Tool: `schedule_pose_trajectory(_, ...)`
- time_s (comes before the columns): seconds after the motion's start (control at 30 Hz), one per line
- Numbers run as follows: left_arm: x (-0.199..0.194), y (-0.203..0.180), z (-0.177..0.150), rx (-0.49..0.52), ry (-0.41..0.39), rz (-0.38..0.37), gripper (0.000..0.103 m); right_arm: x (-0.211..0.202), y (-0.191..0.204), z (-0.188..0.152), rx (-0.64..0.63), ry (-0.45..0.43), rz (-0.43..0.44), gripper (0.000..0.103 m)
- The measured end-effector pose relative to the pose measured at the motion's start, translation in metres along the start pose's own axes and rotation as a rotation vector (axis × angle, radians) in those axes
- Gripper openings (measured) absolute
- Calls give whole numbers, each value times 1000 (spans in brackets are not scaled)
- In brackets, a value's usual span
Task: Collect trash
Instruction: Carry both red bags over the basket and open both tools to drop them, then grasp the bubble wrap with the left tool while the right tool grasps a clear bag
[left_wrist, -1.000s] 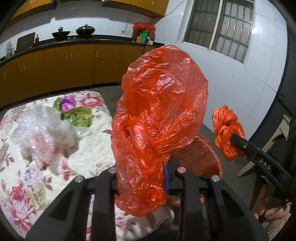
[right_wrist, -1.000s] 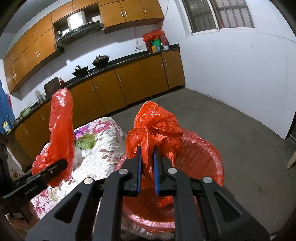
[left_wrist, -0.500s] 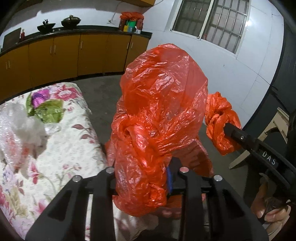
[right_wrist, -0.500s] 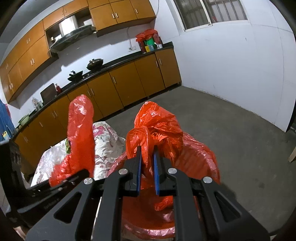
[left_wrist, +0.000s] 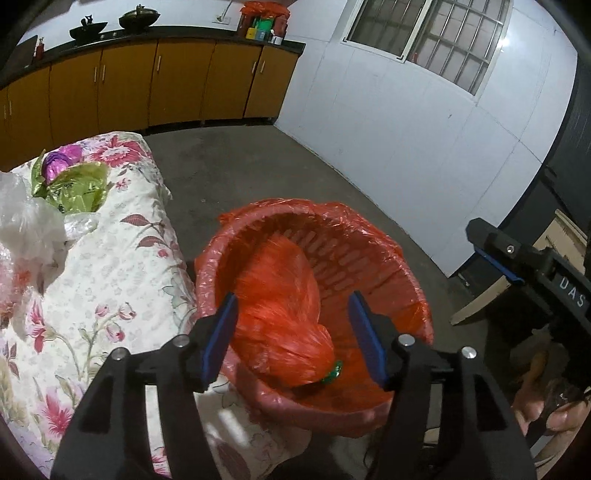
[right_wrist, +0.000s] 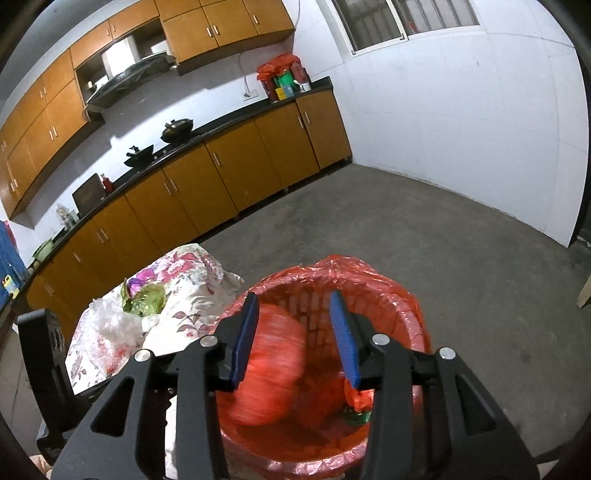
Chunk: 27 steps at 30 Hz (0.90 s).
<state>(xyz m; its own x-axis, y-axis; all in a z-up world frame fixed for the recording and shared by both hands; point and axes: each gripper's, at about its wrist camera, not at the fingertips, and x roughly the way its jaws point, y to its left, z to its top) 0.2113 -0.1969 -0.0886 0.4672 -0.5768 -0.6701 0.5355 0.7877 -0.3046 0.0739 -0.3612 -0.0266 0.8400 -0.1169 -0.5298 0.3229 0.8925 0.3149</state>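
A red plastic bag lies blurred inside the red slotted bin, which is lined with red film. My left gripper hangs above the bin, its jaws opening, and the bag is below them, untouched. In the right wrist view my right gripper is over the same bin, jaws opening too, with the bag loose beneath. A small green wrapper sits at the bin's bottom. The right gripper shows at the left view's right edge.
A table under a floral cloth stands left of the bin. It carries green and purple foil wrappers and crumpled clear plastic. Brown kitchen cabinets line the far wall. Bare concrete floor spreads to the right.
Both grippers were shut on the red bag and held it up; both have opened and the bag has dropped into the bin. The left gripper moved lower over the bin.
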Motion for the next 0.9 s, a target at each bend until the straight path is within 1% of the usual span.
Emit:
schedule_pose_trajectory(0.03,-3,1,0,-2,-5,7,61,-1,1,1,-5,-3,-3,41)
schedule_pose_trajectory(0.13,-17,13,-2,-18,-45,62,64,-5,7,2,-35,-11,-8,43)
schedule_pose_trajectory(0.2,-29,24,-5,-31,-75,115,67,-7,16,4,-58,-19,-4,49)
schedule_pose_trajectory(0.27,-43,39,-9,-40,-104,182,69,-9,26,3,-79,-31,6,63)
schedule_pose_trajectory(0.3,-49,45,-10,-43,-114,209,70,-10,32,2,-91,-39,13,66)
schedule_pose_trajectory(0.37,-62,57,-14,-49,-134,264,70,-10,43,1,-115,-45,18,76)
schedule_pose_trajectory(0.43,-76,72,-20,-57,-153,323,71,-8,55,-1,-143,-46,27,80)
schedule_pose_trajectory(0.53,-95,97,-28,-81,-174,402,71,-4,73,-6,-182,-33,51,80)
schedule_pose_trajectory(0.7,-124,140,-39,-180,-198,482,72,5,103,-14,-219,-4,123,80)
schedule_pose_trajectory(0.9,-156,175,-51,-241,-249,570,72,25,154,-23,-286,49,220,78)
